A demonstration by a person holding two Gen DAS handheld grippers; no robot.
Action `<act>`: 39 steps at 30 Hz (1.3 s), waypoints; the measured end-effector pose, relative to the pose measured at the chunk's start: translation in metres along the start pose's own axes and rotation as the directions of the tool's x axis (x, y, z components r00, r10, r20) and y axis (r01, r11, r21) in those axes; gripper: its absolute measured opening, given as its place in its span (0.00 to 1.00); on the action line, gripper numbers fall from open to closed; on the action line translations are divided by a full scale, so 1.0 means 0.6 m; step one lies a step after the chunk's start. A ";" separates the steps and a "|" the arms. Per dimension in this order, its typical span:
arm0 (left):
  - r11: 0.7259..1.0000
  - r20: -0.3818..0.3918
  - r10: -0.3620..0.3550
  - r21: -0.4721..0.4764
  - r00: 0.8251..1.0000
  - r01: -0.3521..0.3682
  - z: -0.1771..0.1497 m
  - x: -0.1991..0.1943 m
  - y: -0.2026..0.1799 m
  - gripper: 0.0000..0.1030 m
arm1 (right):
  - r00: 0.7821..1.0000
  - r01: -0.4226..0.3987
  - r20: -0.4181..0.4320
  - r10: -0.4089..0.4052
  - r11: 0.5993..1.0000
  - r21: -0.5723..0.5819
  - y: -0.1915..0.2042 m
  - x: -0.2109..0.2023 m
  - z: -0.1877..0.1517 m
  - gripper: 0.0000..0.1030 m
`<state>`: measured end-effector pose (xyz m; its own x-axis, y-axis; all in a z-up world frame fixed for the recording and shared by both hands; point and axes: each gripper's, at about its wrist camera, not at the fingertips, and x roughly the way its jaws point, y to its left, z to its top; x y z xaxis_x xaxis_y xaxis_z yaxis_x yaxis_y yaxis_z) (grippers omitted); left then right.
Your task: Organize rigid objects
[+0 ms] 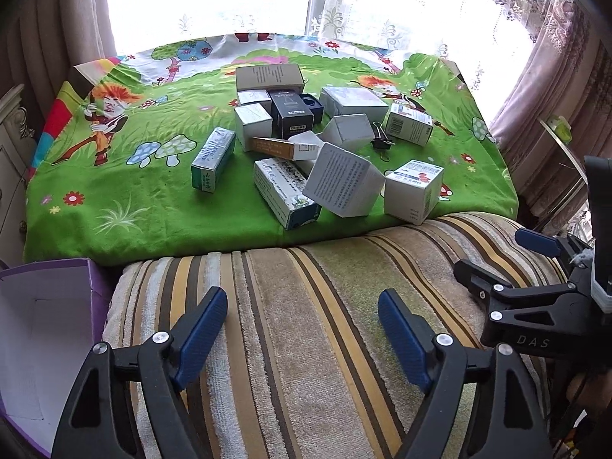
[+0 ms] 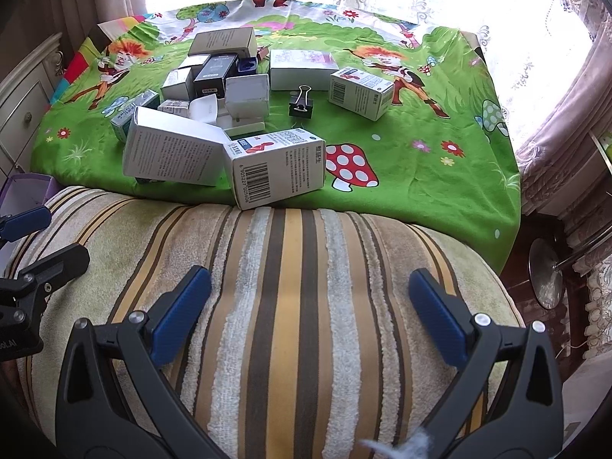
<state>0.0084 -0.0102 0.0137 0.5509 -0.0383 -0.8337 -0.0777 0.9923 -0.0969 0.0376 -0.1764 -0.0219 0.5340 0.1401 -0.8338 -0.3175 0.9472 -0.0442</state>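
Left wrist view: we see the left tool (image 1: 302, 317) over the striped cushion (image 1: 306, 287), jaws parted with nothing between them. Only this view shows the inside of the purple box (image 1: 42, 306) at lower left, and the teal-ended carton (image 1: 212, 160) lying apart from the pile of cartons (image 1: 306, 141) on the green cartoon cloth (image 1: 134, 191). The right tool (image 1: 497, 260) appears at the right edge, jaws apart.

Right wrist view: we see the right tool (image 2: 310, 306) gaping wide, empty, above the same cushion. Here the barcode carton (image 2: 275, 168) sits at the cloth's near edge, touching the cushion. The black binder clip (image 2: 301, 101) stands clear of the boxes, and a chrome lamp base (image 2: 547, 279) shows at right.
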 end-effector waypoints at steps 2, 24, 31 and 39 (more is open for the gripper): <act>0.999 0.005 -0.013 0.038 1.000 0.013 0.014 0.000 -0.008 0.75 | 1.000 -0.006 0.000 0.006 1.000 0.001 -0.001 0.000 0.000 1.00; 0.937 -0.066 -0.104 0.329 0.992 0.120 0.139 0.086 -0.049 0.41 | 0.962 -0.268 0.065 0.265 0.963 0.039 -0.048 0.016 0.062 1.00; 0.948 -0.048 -0.172 0.265 0.984 0.178 0.141 0.061 -0.033 0.36 | 0.942 -0.332 0.058 0.330 0.942 0.038 -0.053 0.046 0.100 1.00; 0.956 0.005 -0.218 0.200 0.976 0.213 0.140 0.022 -0.017 0.36 | 0.939 -0.345 -0.023 0.344 0.938 -0.045 -0.028 0.087 0.131 1.00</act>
<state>0.0860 -0.0108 0.0495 0.5588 -0.2531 -0.7897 0.2092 0.9645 -0.1611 0.1326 -0.1623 -0.0215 0.3740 0.4510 -0.8104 -0.5170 0.8268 0.2216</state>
